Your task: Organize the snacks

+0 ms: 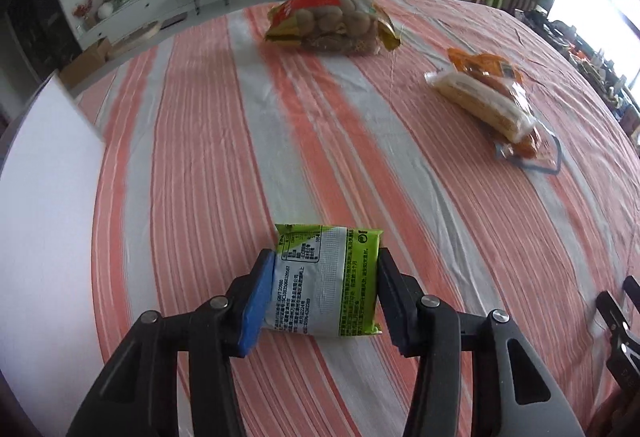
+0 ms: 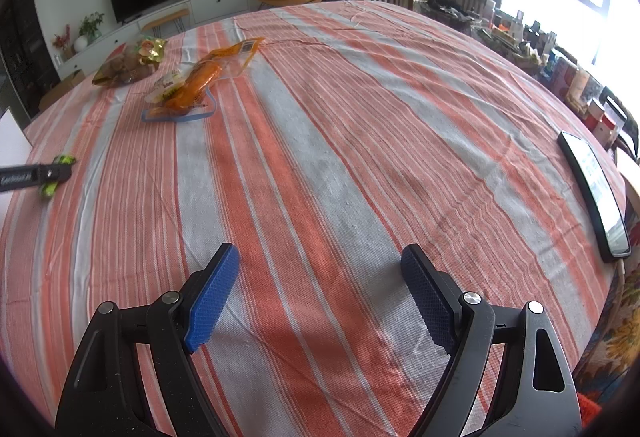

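Note:
My left gripper [image 1: 325, 257] is shut on a green and white snack packet [image 1: 326, 281], held between its blue pads just above the striped tablecloth. The same packet [image 2: 60, 173] shows at the far left of the right wrist view, in the left gripper. A clear bag of brown round snacks [image 1: 328, 25] lies far ahead; it also shows in the right wrist view [image 2: 128, 63]. An orange and white packet pile [image 1: 492, 97] lies to the right, also seen in the right wrist view [image 2: 192, 85]. My right gripper [image 2: 320, 257] is open and empty over the cloth.
A white box wall [image 1: 44, 205] stands at the left table edge. A phone [image 2: 596, 193] lies near the right edge. Bottles and boxes [image 2: 560, 69] crowd a shelf beyond the table's right side. The striped tablecloth [image 2: 340, 125] covers the whole table.

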`<state>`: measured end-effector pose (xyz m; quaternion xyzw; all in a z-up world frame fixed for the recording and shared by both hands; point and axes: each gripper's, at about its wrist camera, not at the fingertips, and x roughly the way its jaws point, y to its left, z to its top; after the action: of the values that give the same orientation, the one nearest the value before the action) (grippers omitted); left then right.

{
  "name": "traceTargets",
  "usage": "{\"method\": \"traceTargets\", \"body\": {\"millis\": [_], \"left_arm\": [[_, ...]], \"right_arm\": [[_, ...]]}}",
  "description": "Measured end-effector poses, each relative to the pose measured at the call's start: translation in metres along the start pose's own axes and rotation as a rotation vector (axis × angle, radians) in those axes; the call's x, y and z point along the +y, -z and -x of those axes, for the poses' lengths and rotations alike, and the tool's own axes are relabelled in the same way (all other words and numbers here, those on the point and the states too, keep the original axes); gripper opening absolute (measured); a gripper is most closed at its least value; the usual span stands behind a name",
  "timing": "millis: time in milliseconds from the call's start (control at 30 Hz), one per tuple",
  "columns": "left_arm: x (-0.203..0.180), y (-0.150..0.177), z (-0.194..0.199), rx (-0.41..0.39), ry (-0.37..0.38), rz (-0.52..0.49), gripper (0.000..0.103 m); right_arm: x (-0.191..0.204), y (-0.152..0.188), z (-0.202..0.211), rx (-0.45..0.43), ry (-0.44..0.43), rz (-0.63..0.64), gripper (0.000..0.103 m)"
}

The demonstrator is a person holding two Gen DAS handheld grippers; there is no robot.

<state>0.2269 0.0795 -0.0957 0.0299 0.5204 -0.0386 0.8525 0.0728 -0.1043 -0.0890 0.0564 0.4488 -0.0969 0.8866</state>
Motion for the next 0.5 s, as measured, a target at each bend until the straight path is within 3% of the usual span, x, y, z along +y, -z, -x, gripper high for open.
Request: {"method": "traceTargets", "body": {"millis": [133,200,267,500], "left_arm": [[-0.019,0.043,0.024,0.005,-0.013,-0.018,0.05],[-0.026,0.06,0.032,-0.007,-0.009,-0.04,0.055],[-0.03,0.067,0.031,0.001,0.003,-0.05,0.092],[-0.024,0.073,0.026,-0.03,0.027,-0.032,0.102]], "right_arm": [[0.0,0.0,0.0,0.0,0.0,0.0,0.086],[0.0,0.0,0.0,0.0,0.0,0.0,0.086],[0.0,0.0,0.0,0.0,0.0,0.0,0.086],[0.0,0.0,0.001,0.0,-0.001,0.0,0.086]]}}
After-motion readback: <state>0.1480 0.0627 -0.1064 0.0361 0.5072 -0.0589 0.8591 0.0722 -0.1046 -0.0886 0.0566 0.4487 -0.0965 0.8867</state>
